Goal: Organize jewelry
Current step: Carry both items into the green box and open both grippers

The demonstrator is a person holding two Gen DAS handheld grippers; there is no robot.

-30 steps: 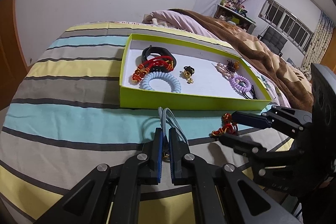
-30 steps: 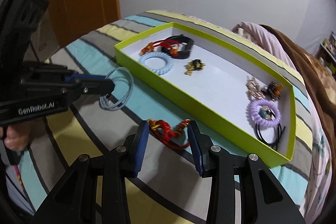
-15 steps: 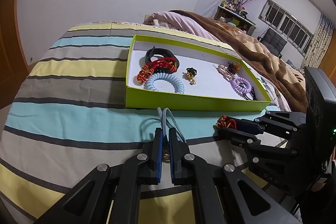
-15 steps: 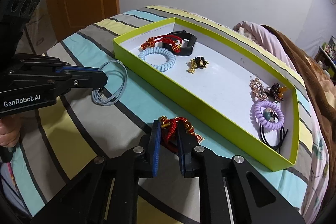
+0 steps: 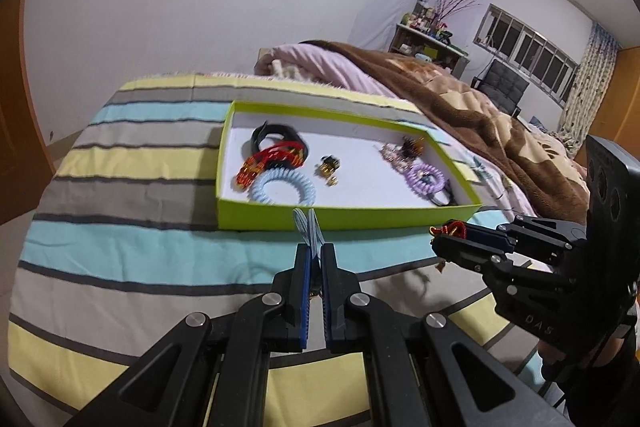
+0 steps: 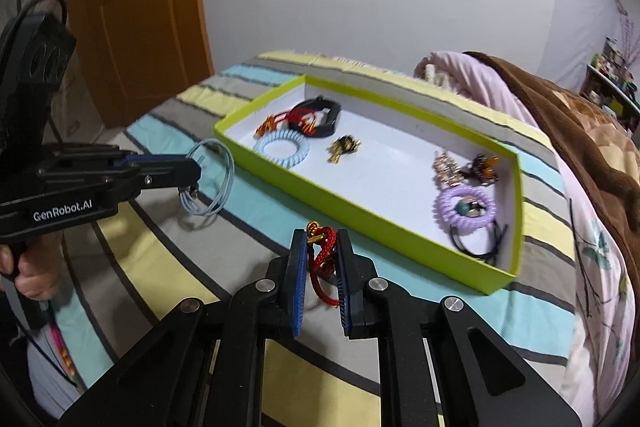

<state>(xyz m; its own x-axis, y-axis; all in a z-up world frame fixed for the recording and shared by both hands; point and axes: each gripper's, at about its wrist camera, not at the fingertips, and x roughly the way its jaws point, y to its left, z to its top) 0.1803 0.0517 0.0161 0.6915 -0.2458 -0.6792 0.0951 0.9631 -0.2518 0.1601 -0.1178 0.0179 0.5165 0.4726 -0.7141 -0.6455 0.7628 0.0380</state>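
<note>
- Bedspread (image 6: pixel 168 235), striped in teal, grey and pale yellow, carries the lime-green tray (image 6: pixel 360 211), whose floor is white.
- Left gripper (image 6: pixel 192 173), to the left of the tray and clear of the bedspread, has its fingers pinched together on a bundle of thin grey-blue cord loops (image 6: pixel 212 183); the loops hang off the fingertips, just short of the tray's near wall.
- Inside the tray, at its left end: a black band (image 6: pixel 320 117), a red cord bracelet with gold beads (image 6: pixel 280 121) lying across it, and a pale-blue spiral hair tie (image 6: pixel 282 149) just beside them.
- Near the tray's middle sits a small gold-and-black charm (image 6: pixel 344 147), apart from the rest.
- Right gripper (image 6: pixel 322 239), in front of the tray's near wall, has just closed its fingers narrowly around a red braided cord (image 6: pixel 324 255) with a gold knot at the top; the cord is lifted off the bedspread.
- At the tray's right end: a glittery clip (image 6: pixel 446 167), an amber-and-black clip (image 6: pixel 482 167), a lilac spiral hair tie (image 6: pixel 464 207) and thin black elastics (image 6: pixel 480 243) below it.
</note>
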